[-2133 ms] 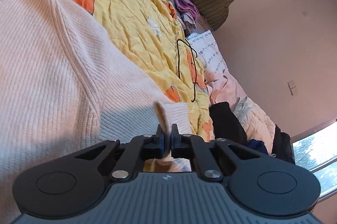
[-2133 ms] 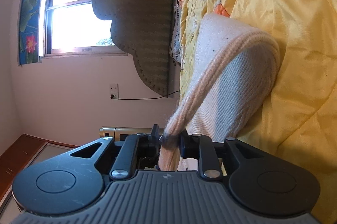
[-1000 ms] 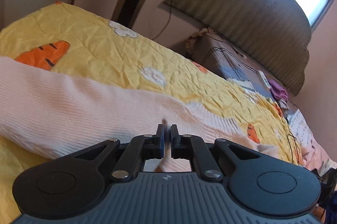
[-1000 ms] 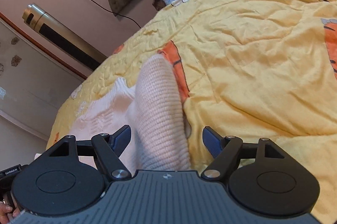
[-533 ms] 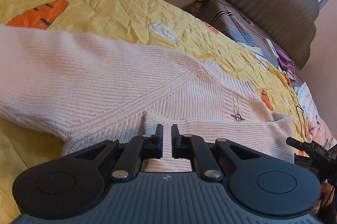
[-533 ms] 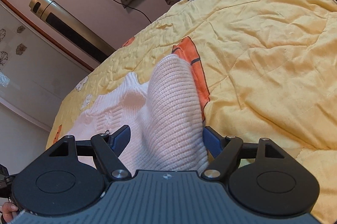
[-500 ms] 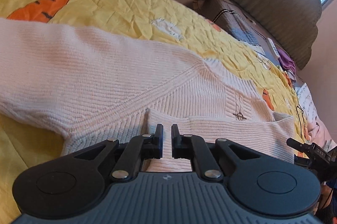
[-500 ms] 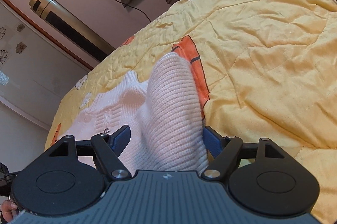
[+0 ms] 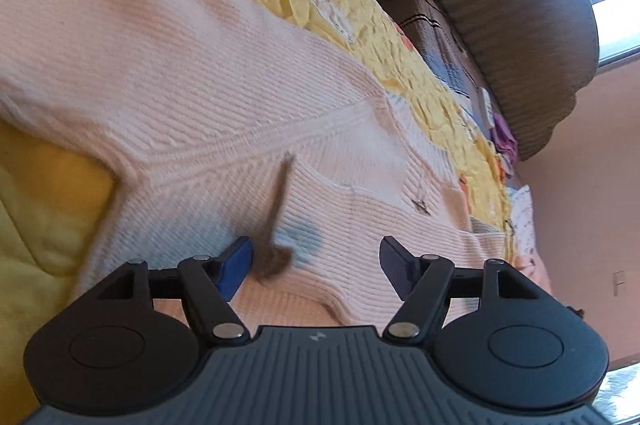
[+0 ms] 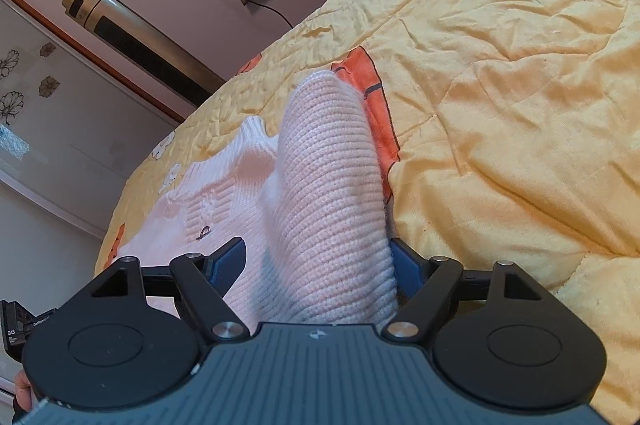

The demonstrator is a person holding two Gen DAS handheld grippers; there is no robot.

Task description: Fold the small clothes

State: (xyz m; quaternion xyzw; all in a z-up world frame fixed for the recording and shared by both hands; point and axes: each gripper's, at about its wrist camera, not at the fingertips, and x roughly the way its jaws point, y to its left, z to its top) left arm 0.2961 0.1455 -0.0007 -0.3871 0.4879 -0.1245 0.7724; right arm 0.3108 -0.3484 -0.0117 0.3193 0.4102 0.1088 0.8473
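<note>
Knitwear first: a pale pink ribbed knit sweater (image 9: 224, 97) lies spread on the yellow quilted bedspread printed with orange carrots and white flowers (image 10: 500, 73), its body flat in the left wrist view and one sleeve humped into a rounded fold in the right wrist view. Half a second ago the left gripper (image 9: 316, 261) was pinched together over the cloth; its jaws have just been opening and now stand well apart, with only a blurred dark thread or tag dangling beside the blue pad of one finger and no fabric pressed between them. That reads as a release, so this fold has probably been laid down and the left side is free for the next grasp. The right gripper (image 10: 316, 261) also stands spread, a touch wider than a second ago, the raised sleeve passing between its fingers and brushing one pad without looking squeezed. Both grippers tilt downward toward the bed, the left close over the sweater's lower body. Beyond the sweater stand a grey-green padded headboard (image 9: 520, 25) and a silver tower fan (image 10: 136, 33).
</note>
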